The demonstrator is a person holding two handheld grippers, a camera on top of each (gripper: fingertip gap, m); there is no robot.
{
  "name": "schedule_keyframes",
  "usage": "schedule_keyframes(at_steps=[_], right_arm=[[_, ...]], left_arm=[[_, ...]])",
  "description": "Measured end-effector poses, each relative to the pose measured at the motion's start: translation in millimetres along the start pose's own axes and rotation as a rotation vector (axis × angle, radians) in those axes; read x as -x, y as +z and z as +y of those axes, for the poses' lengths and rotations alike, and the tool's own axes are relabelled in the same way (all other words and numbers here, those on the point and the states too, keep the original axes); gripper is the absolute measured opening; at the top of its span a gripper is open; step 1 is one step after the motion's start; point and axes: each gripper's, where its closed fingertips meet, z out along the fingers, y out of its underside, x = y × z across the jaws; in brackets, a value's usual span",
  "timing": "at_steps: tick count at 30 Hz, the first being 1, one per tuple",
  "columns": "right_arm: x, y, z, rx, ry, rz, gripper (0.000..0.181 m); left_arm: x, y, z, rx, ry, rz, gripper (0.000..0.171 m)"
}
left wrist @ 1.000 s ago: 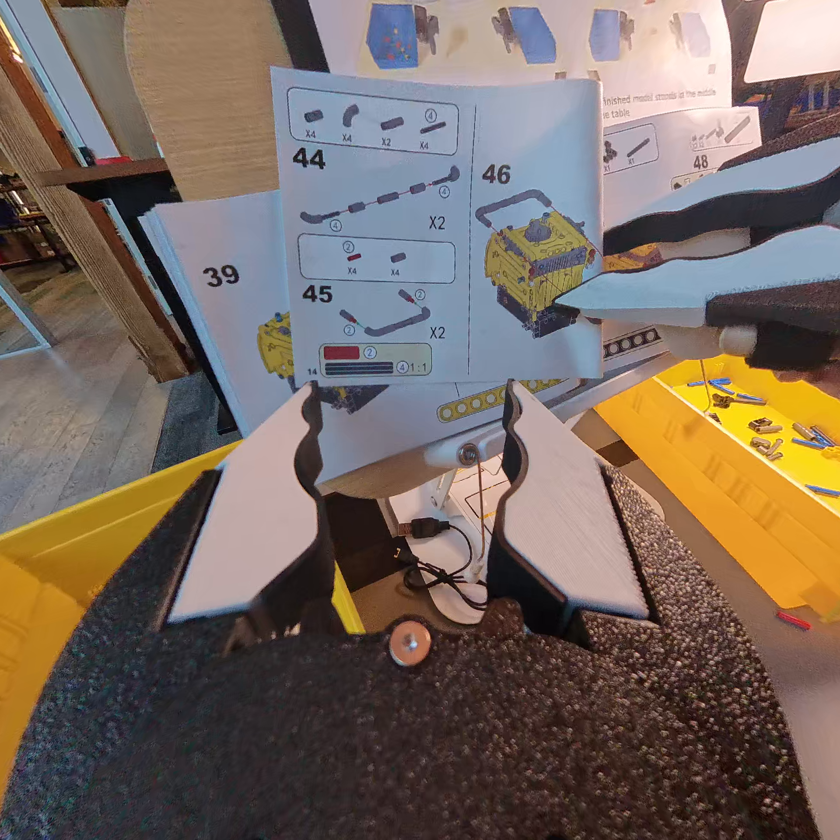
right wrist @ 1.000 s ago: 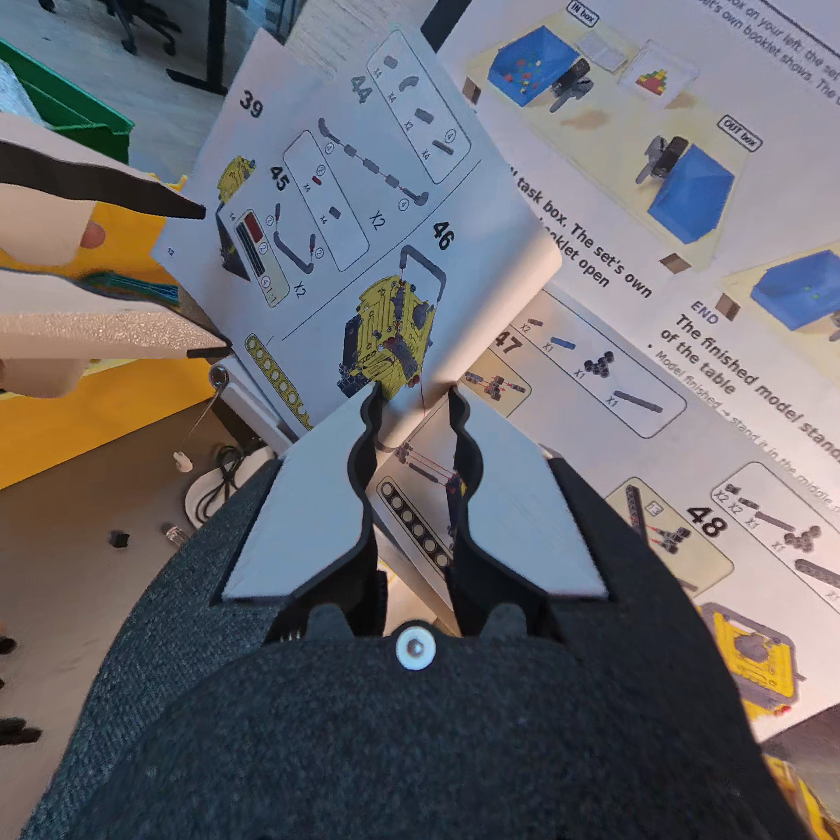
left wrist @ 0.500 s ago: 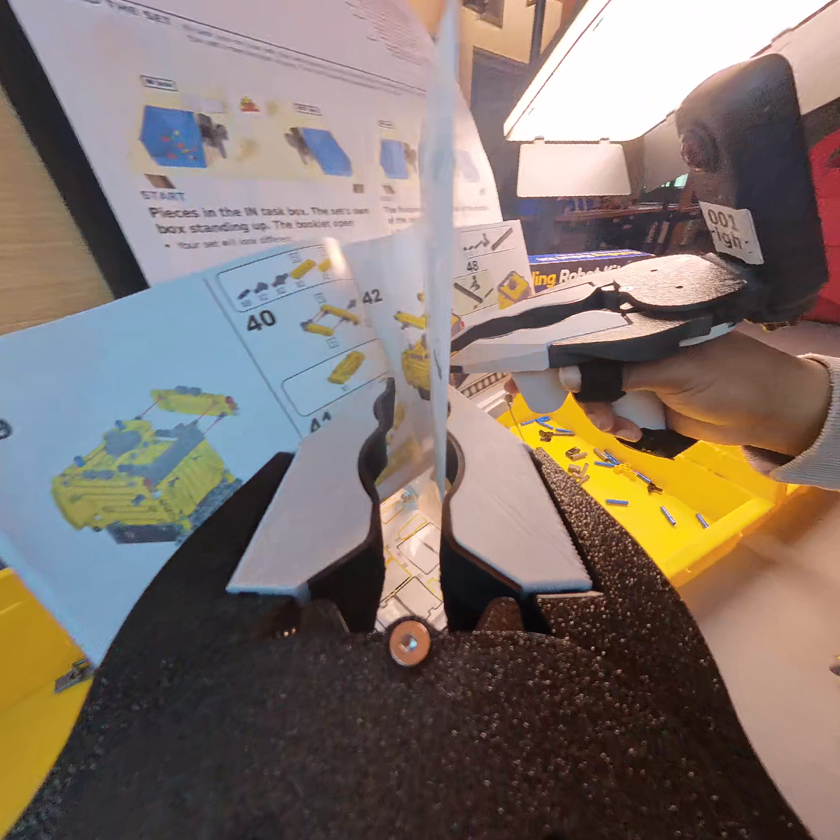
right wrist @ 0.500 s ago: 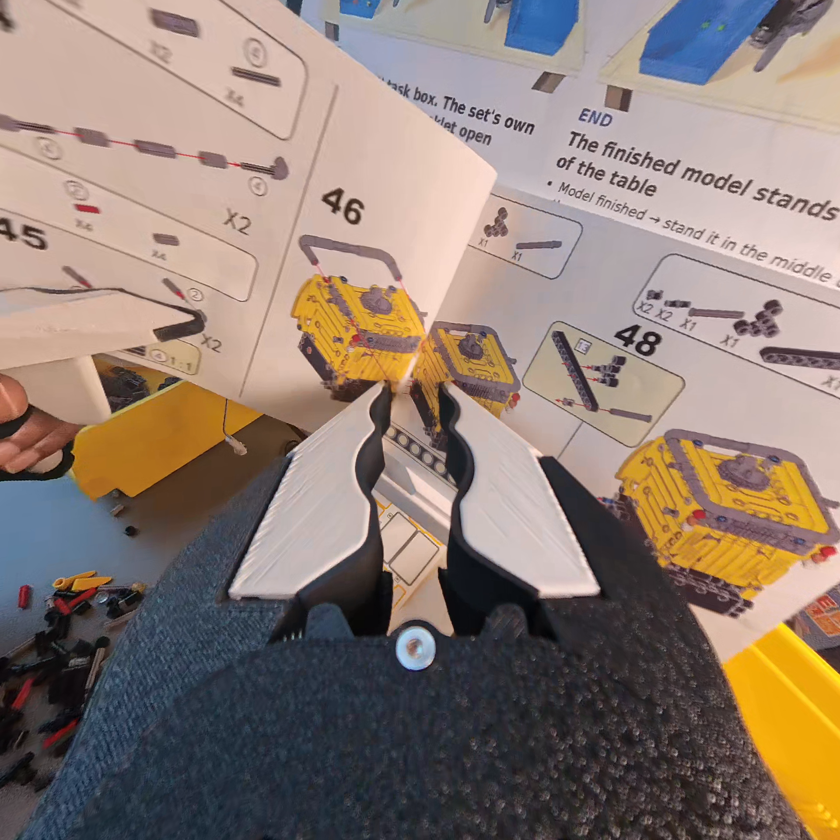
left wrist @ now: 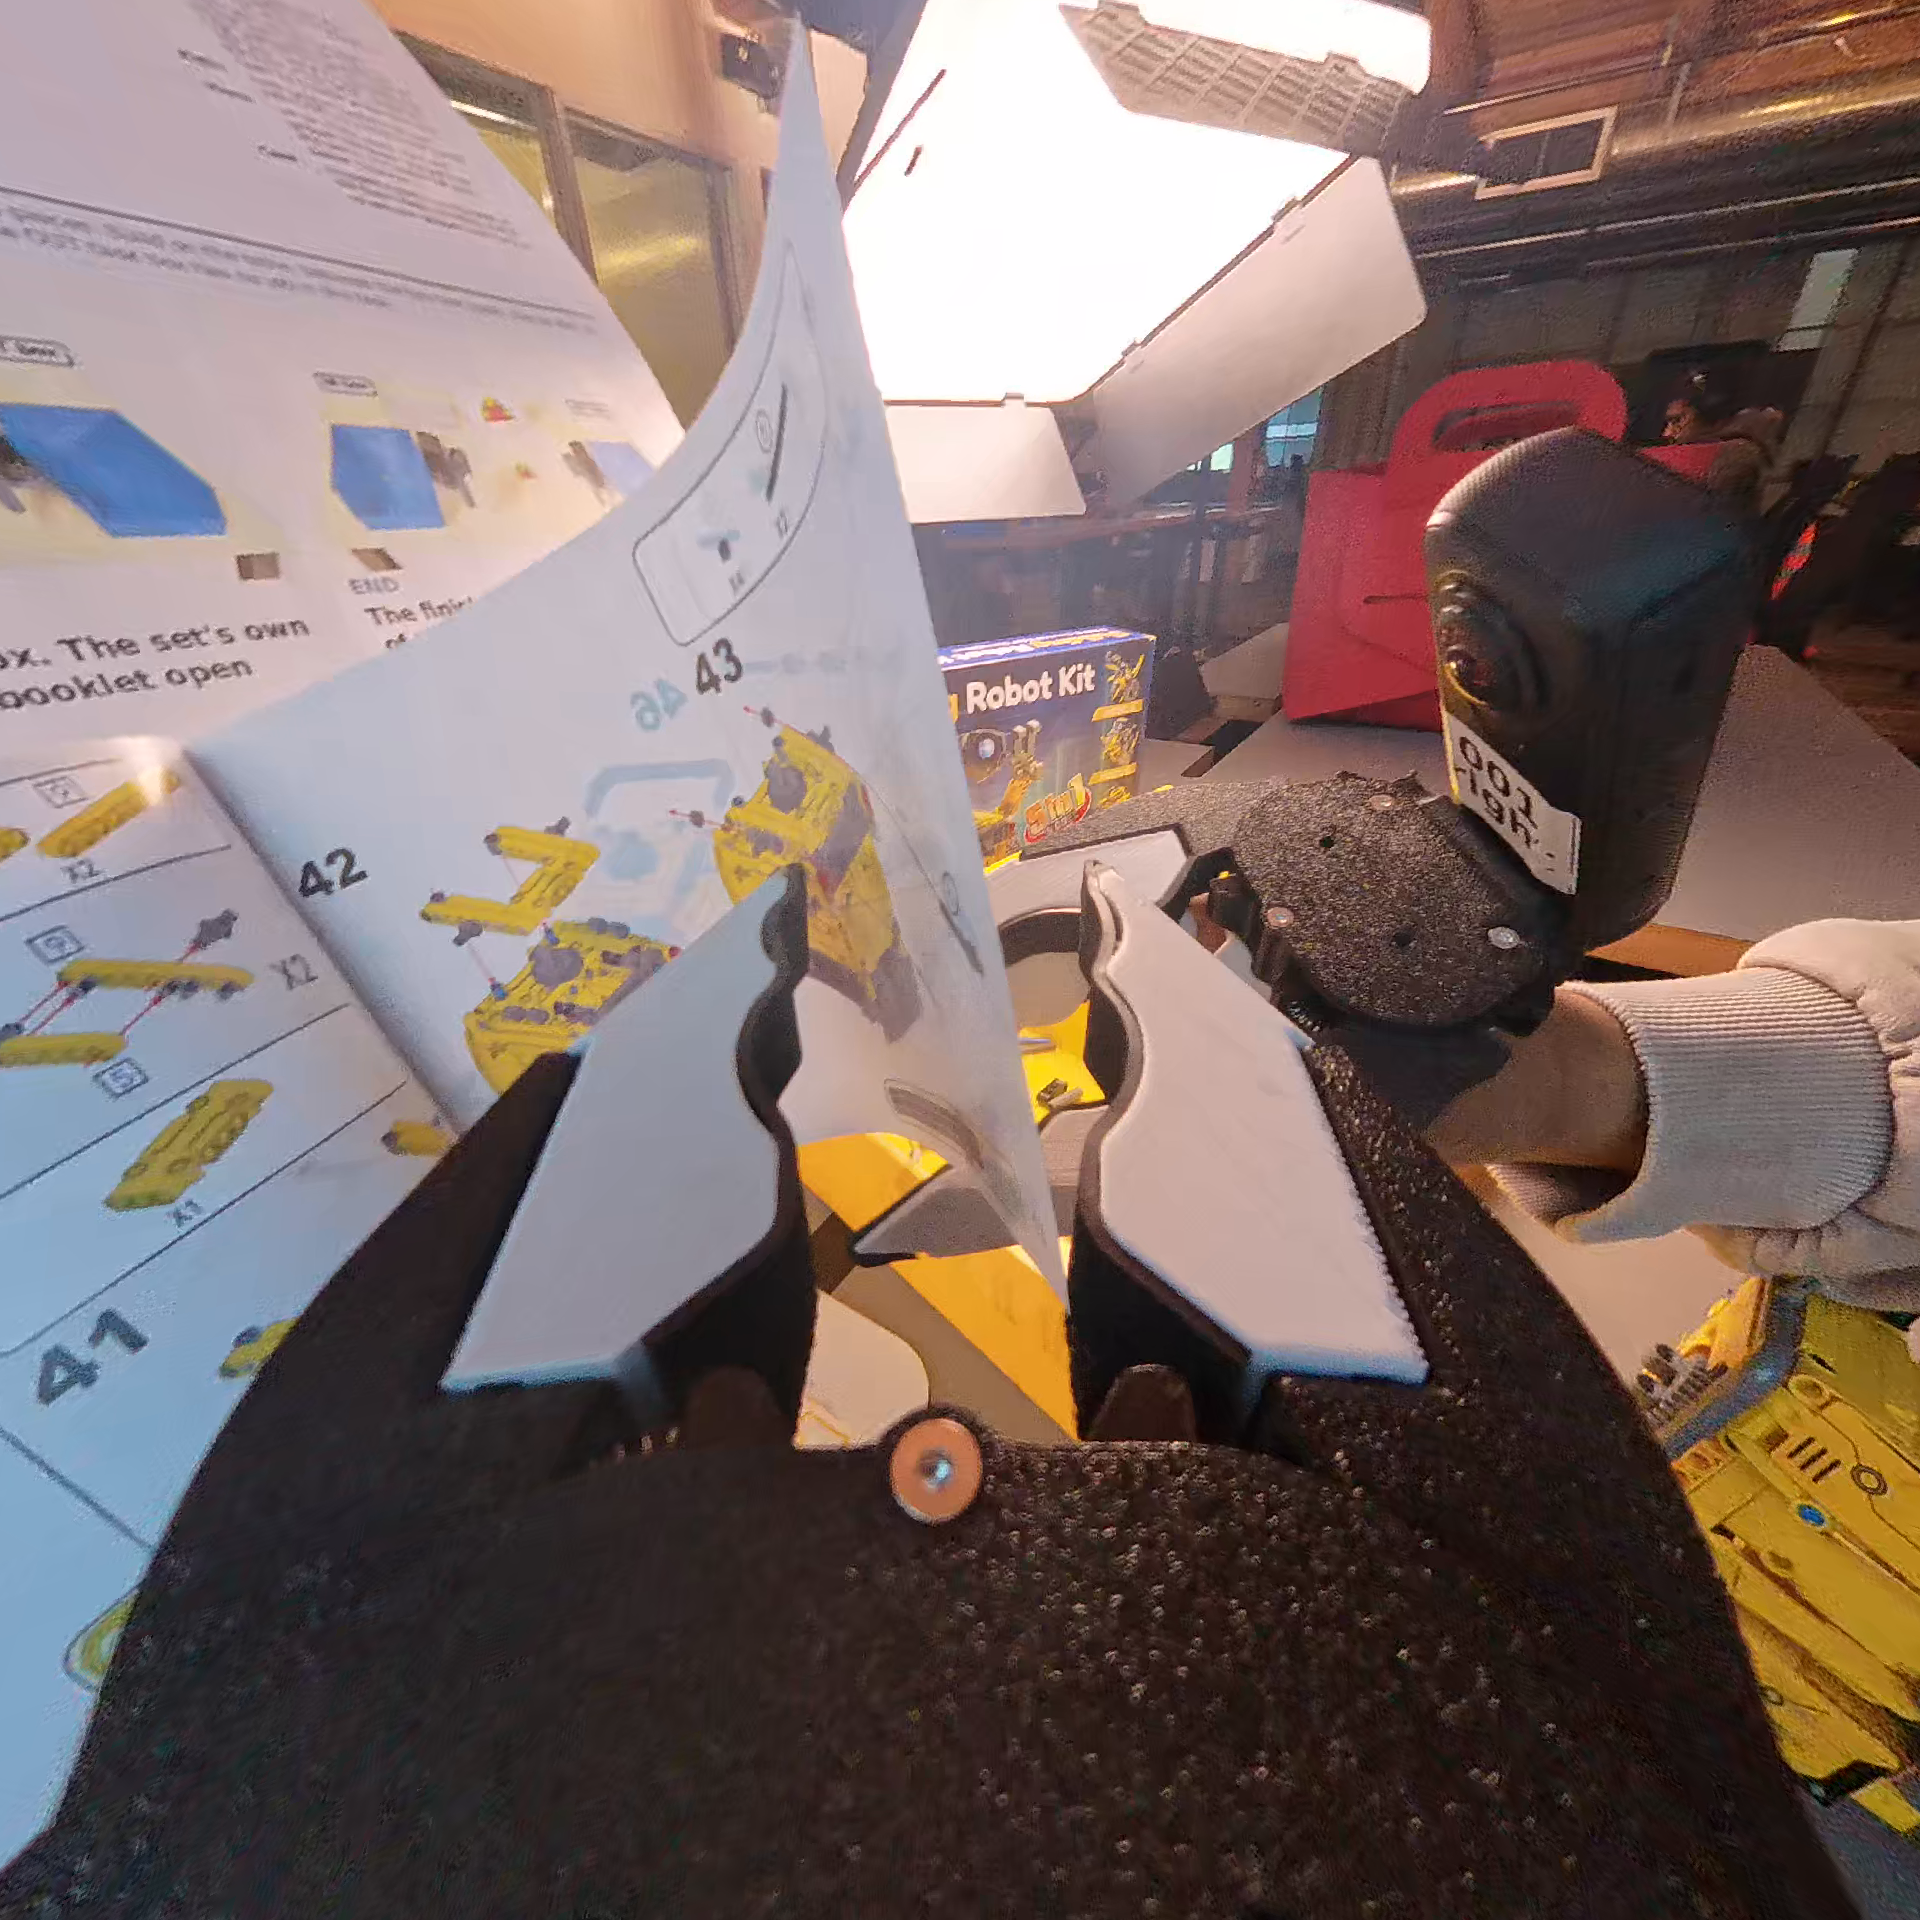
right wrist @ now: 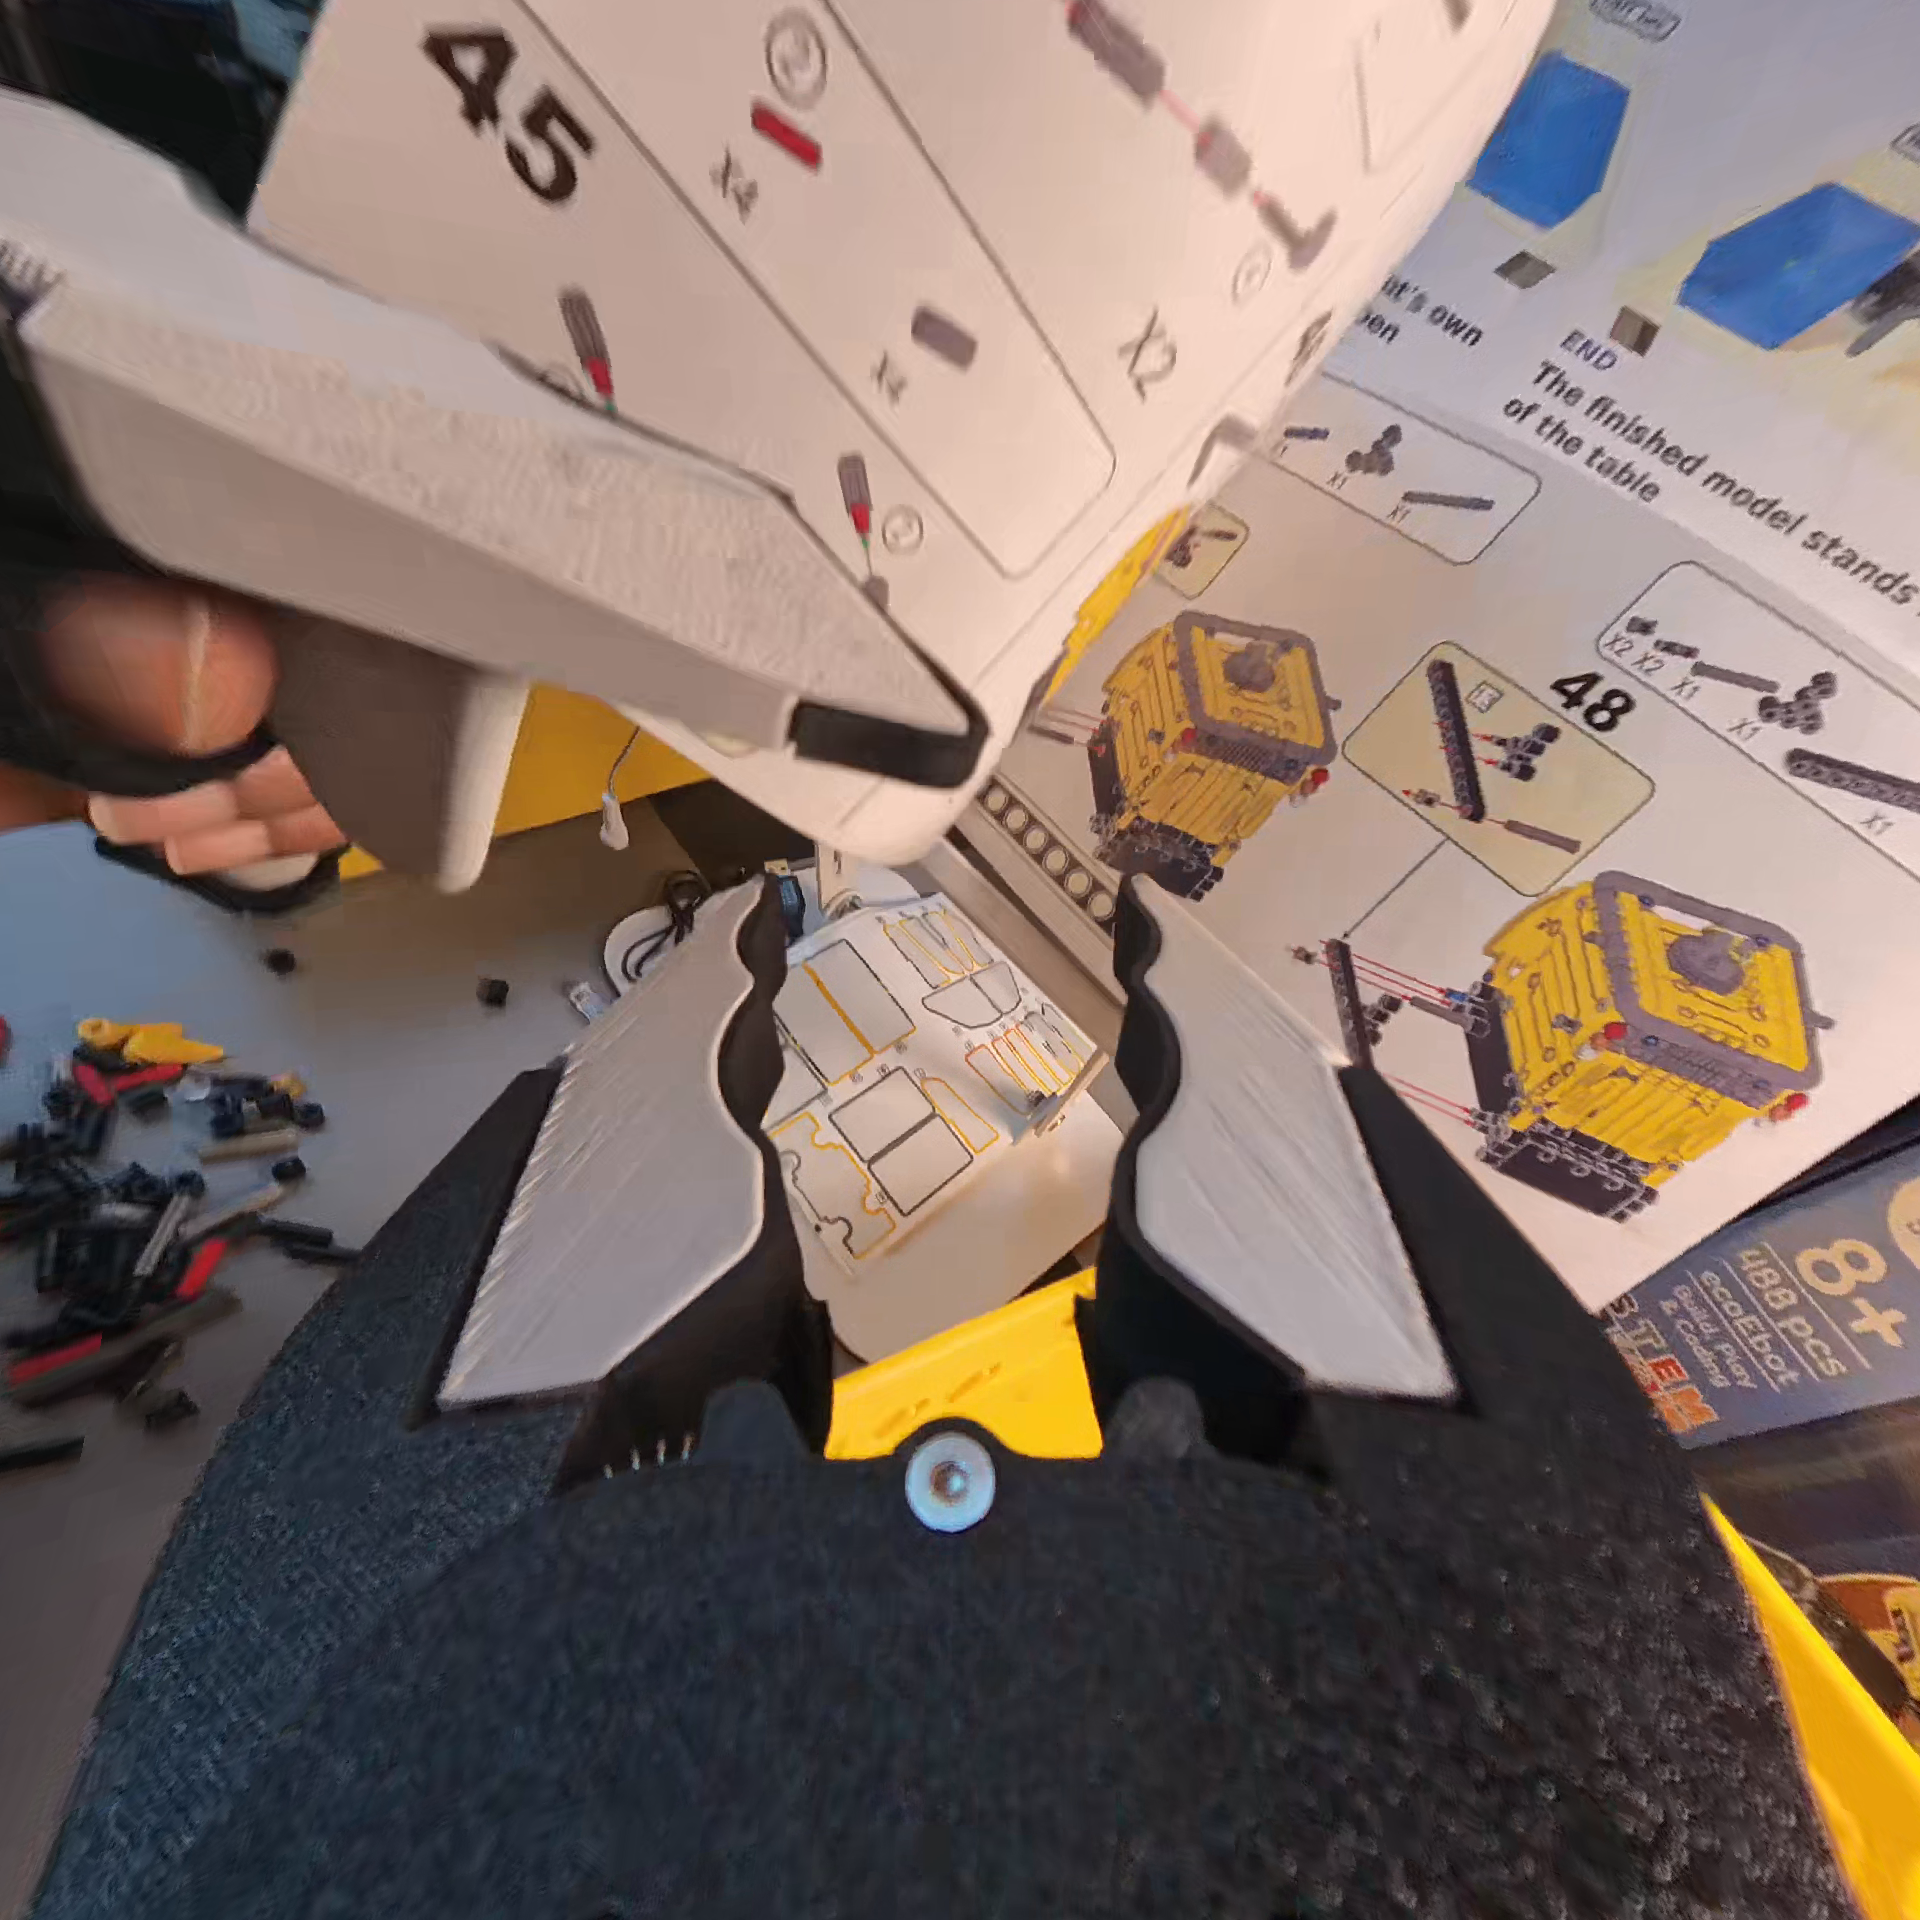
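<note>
Left wrist view: left gripper (left wrist: 940, 909) now spread; half second ago nearly pressed on booklet page (left wrist: 665, 831). Page stands loose in the gap, curved, centre of frame. Right gripper (left wrist: 1091, 883) behind it, at right.

Right wrist view: right gripper (right wrist: 945, 899) spread too, empty, page released. Sticker sheet (right wrist: 935, 1070) below; loose small parts (right wrist: 125, 1174) lower left.

Printed writing stands on the booklet page (left wrist: 727, 727), poster (left wrist: 260, 312), kit box (left wrist: 1049, 727), camera sticker (left wrist: 1512, 821)
</note>
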Motion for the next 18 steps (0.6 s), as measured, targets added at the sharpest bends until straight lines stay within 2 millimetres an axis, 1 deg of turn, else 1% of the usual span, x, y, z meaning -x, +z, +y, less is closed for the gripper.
schedule_keyframes(at_steps=[3, 5, 8, 11, 14, 18], right_arm=[[-9.6, -0.5, -15.7, -0.072, 0.086, 0.027, 0.051], [-22.4, -3.1, -17.7, -0.100, 0.124, 0.065, 0.041], [-35.9, -6.4, -11.1, -0.112, 0.196, 0.069, 0.029], [-51.3, -11.0, -3.0, -0.118, 0.266, 0.084, 0.019], [-65.3, -17.9, 1.0, -0.130, 0.323, 0.104, 0.015], [-80.8, -27.3, 8.4, -0.120, 0.328, 0.142, 0.011]], left_arm=[[-11.1, -3.5, -6.9, -0.027, -0.006, 0.051, 0.057], [-8.2, -11.1, -6.9, -0.021, 0.004, 0.042, 0.055], [11.3, -22.6, 2.1, 0.037, 0.016, -0.034, 0.049], [35.2, -30.0, 18.3, 0.119, 0.004, -0.119, 0.047], [51.7, -32.7, 35.8, 0.190, -0.024, -0.172, 0.048], [68.2, -33.8, 50.3, 0.232, -0.003, -0.239, 0.049]])
